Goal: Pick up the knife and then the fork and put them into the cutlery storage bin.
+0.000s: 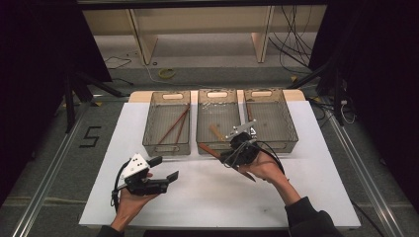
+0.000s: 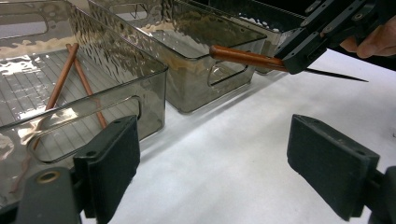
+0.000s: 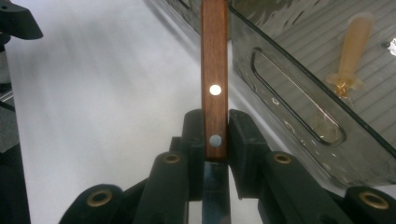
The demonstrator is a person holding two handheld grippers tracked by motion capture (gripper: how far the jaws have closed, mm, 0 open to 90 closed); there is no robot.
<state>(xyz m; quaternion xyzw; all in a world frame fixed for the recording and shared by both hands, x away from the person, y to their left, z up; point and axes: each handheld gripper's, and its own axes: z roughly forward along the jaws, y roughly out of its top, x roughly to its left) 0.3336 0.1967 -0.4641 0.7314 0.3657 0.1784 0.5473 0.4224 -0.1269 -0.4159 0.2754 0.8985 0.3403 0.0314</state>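
Our right tool (image 3: pixel 215 140) is clenched on a wooden-handled knife (image 3: pixel 214 70), held above the bench (image 1: pixel 207 192) just before the middle bin (image 1: pixel 218 143); our left tool (image 2: pixel 215 168) hangs released, grasping nothing. Two chopsticks (image 2: pixel 60 84) already lie in the left bin (image 1: pixel 148 133), so sorting seems partly done, the knife unplaced. We can read no labels anywhere.

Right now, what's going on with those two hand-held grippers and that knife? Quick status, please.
Right hand-held gripper shut on the wooden-handled knife, held above the table in front of the middle bin. Left hand-held gripper open, empty. Nothing in the way.
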